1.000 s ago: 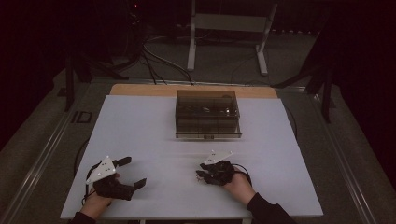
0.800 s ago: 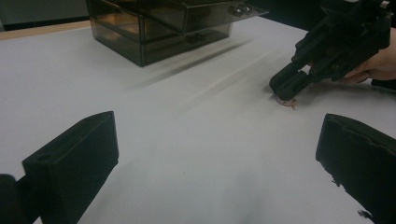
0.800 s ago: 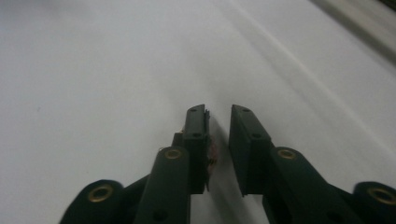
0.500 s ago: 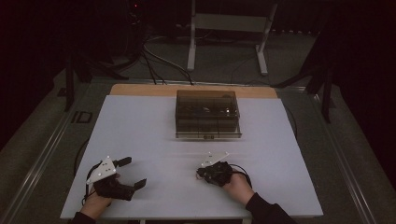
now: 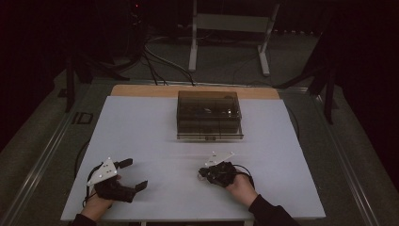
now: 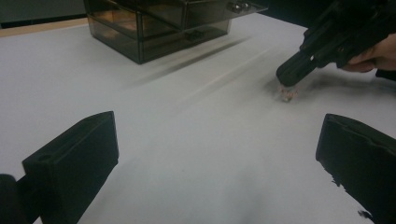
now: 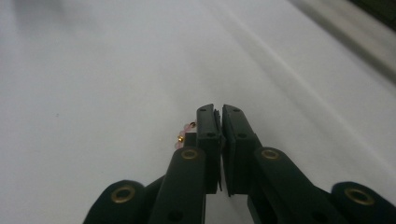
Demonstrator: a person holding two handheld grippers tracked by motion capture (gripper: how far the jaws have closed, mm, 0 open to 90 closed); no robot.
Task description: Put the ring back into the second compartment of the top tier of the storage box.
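A tiny pink beaded piece with gold bits [image 6: 287, 94] lies on the white table [image 5: 155, 136], right under the tip of my right gripper [image 6: 290, 77]. In the right gripper view the jaws [image 7: 220, 112] stand pressed together, and the beads [image 7: 183, 134] stick out at the left side of their tips. My right gripper [image 5: 202, 173] is at the front, right of centre. At the front left, my left gripper [image 5: 134, 174] rests open and wide with nothing in it [image 6: 219, 154]. It points toward the right gripper.
A smoky clear drawer box [image 5: 209, 115] stands at the middle back of the table, also seen in the left gripper view [image 6: 163, 23]. A metal stand [image 5: 226, 28] and cables lie on the floor beyond the table.
The right gripper's jaws have drawn together at the beaded piece. Both hands stay where they were.
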